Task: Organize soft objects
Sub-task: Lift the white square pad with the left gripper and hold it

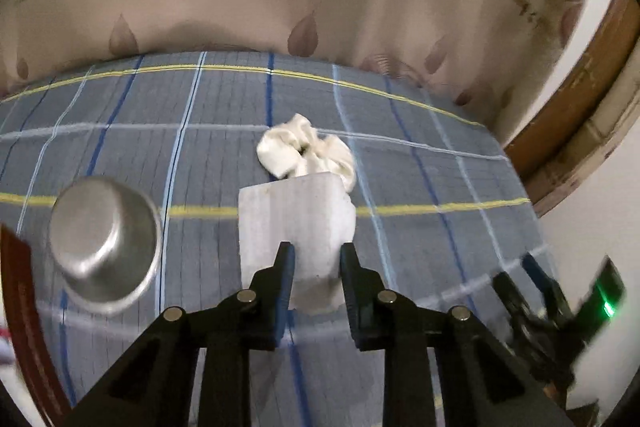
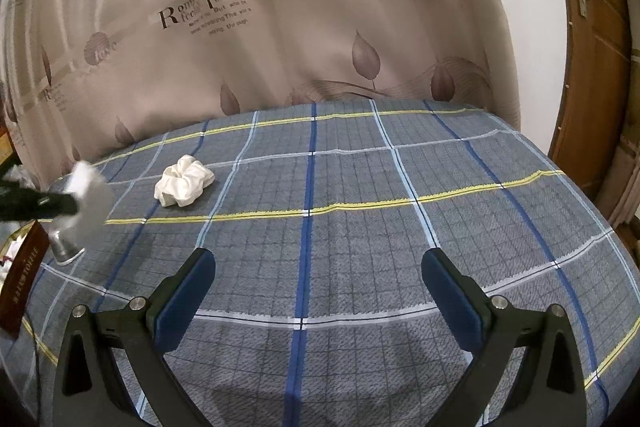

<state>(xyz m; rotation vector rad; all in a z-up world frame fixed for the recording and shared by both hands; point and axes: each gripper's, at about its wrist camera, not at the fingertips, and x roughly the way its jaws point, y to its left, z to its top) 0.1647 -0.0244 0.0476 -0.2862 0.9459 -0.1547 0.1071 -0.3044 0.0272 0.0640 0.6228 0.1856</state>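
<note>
Left gripper [image 1: 316,255] around white foam block [image 1: 296,219]

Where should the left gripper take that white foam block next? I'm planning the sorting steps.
Probably carry the foam block toward the metal cup and lower it there: the left gripper is shut on it, the right gripper is open and empty, and the white scrunchie lies loose.
</note>
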